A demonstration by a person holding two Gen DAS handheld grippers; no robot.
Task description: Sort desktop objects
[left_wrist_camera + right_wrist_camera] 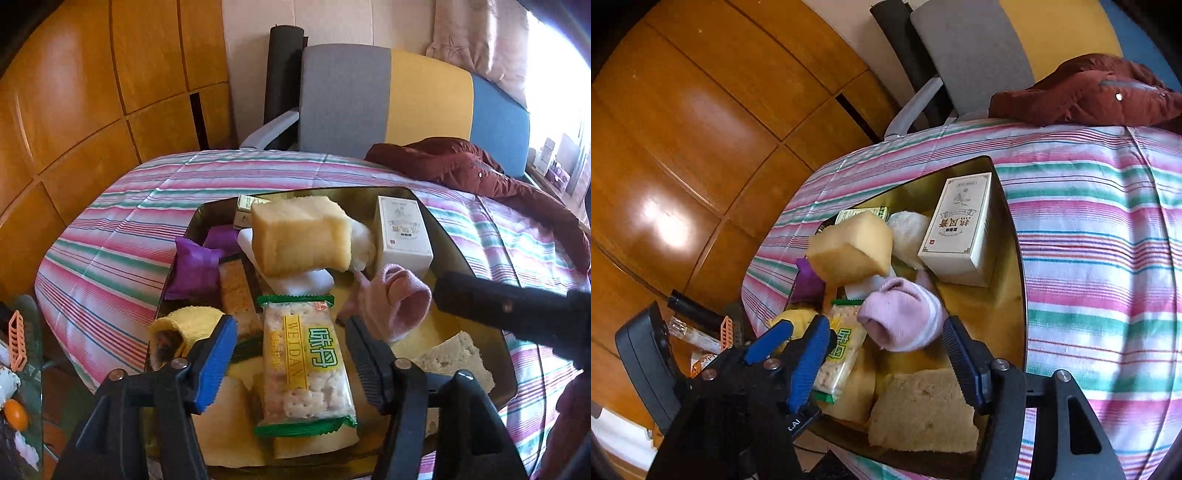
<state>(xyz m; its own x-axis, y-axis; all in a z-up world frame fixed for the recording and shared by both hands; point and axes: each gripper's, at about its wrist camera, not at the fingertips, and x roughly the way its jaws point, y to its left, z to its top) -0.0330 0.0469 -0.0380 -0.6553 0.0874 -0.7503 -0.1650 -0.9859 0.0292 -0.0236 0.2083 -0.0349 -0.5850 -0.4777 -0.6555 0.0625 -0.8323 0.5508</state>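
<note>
The cracker packet (304, 363), green-edged and printed WEIDAN, lies flat in the dark tray (476, 254) between the fingers of the left tongs (291, 350), whose pads stand wide of it on both sides. Just to its right a rolled pink sock (905, 317) sits among the tray's clutter, framed by the right tongs (886, 347), whose fingers also gape without pressing on it. Further back a yellow sponge block (301, 236) leans on a white cloth (364, 240), with a cream carton (964, 229) upright at the tray's far right corner and a purple sachet (194, 267) hanging over the left rim. A rough tan sponge slab (919, 410) lies at the near right corner.

The tray rests on a surface covered by a cloth striped in pink, green and white (1100, 229); I can't tell whether a tabletop or a bed lies beneath. A maroon jacket (1086, 92) is heaped at its far edge, before a grey, yellow and blue chair back (388, 99). Glossy orange wooden panels (683, 147) fill the left of the room.

Both tongs point steeply down into the tray, side by side, the right one's black arm (517, 306) crossing the left view.
</note>
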